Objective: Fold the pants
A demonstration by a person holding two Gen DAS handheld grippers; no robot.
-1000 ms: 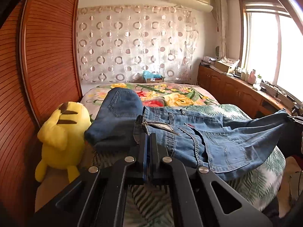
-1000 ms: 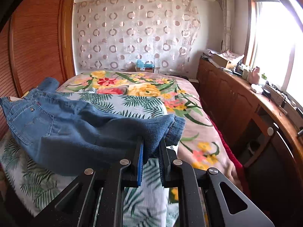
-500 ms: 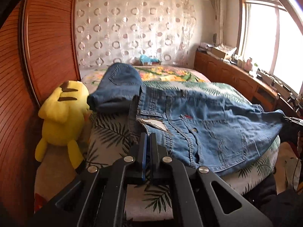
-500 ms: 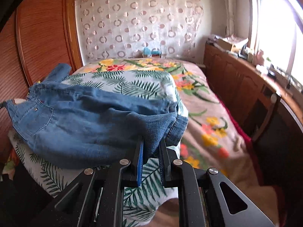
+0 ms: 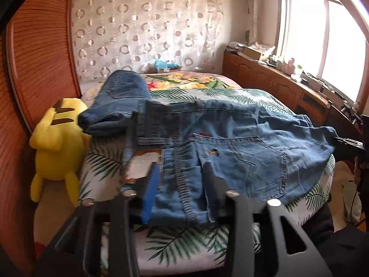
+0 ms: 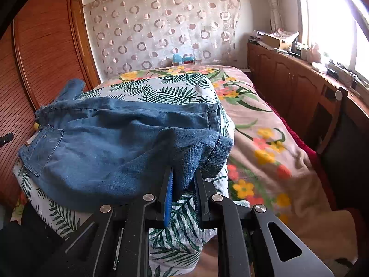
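My left gripper [image 5: 180, 184] is opening over the waistband of the jeans [image 5: 230, 143], lying folded across the fern-print bed [image 5: 184, 242]; my right gripper [image 6: 183, 189] pinches the leg hems. Roughly 1 fold done, more left.

Light: bright daylight from window [image 5: 327, 37] at 2 o'clock (blown out)
Blur: left view's near fingers
Edges: fisheye-bent, dark corners

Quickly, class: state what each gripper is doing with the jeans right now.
Left gripper: opening, the jeans' waistband lying loose between its fingers.
Right gripper: shut on the jeans' leg hem.
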